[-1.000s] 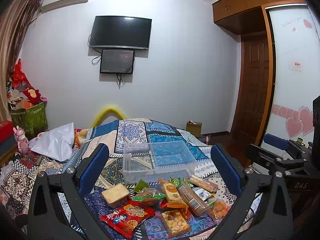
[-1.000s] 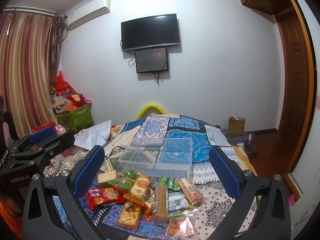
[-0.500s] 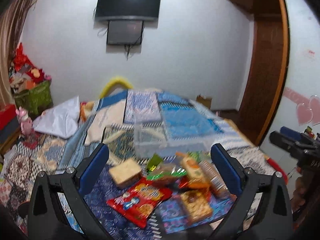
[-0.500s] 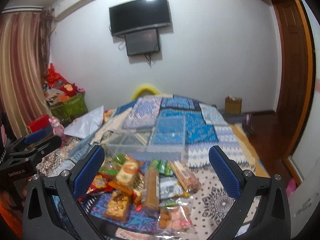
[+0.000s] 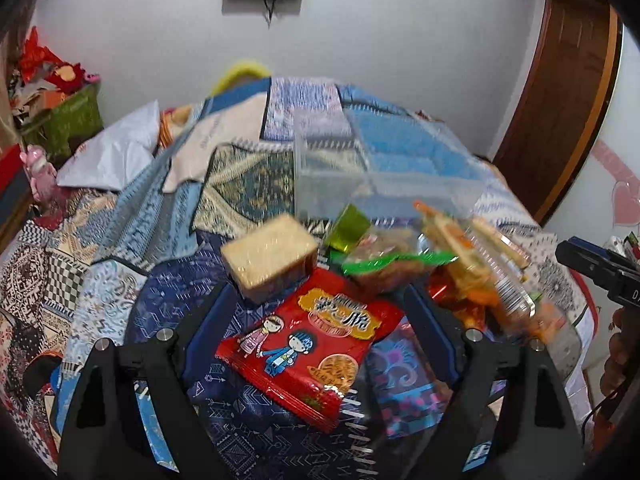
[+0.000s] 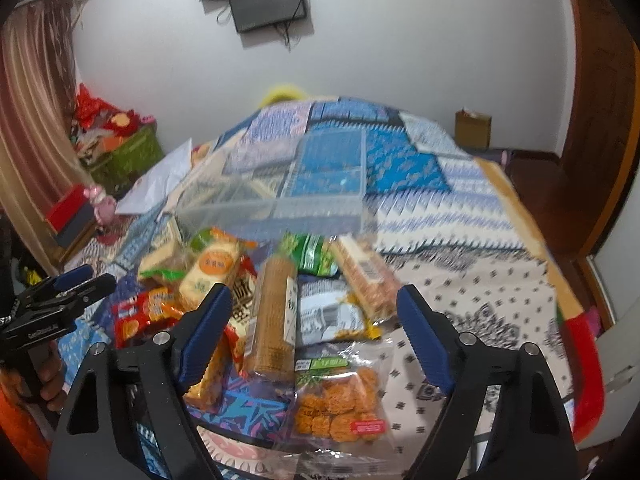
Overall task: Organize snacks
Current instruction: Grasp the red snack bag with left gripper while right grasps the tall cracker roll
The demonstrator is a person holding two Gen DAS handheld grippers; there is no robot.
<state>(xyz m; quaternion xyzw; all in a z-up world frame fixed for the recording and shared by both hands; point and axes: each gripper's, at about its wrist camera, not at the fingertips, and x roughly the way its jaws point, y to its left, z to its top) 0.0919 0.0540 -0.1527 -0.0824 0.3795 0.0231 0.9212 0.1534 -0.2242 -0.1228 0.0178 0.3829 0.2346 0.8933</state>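
Patchwork bedspread [image 5: 132, 216] covers the whole work surface; both views blurred with motion. Clear plastic bin [image 5: 360, 168], seemingly divided into compartments, sits on it beyond the snacks, apparently holding nothing. Snack pile lies just in front of the bin, none of it sorted, so the step in hand reads as the first pick. Left gripper [image 5: 316, 312] hangs over the near-left edge of the pile, jaws spread wide and empty, framing the red cartoon packet [image 5: 312, 340], which lies flat between the fingers; whether a pad touches it, cannot tell. Wrapped pale cake block [image 5: 272, 258] sits just beyond that packet, with a green-edged bag [image 5: 394, 266] beside it. Right gripper [image 6: 314, 312] likewise wide open and holding nothing, centred over the tall cracker sleeve [image 6: 274, 316], with the bag of orange rounds [image 6: 340, 396] nearest the camera and a long bar packet [image 6: 362, 280] to the right. Judgement: next move calls for one gripper to settle lower and close across a packet's narrow side. The flat red packet offers little edge and may slip on the soft cloth; the cracker sleeve looks the easier grasp, then a short carry forward to a bin compartment.
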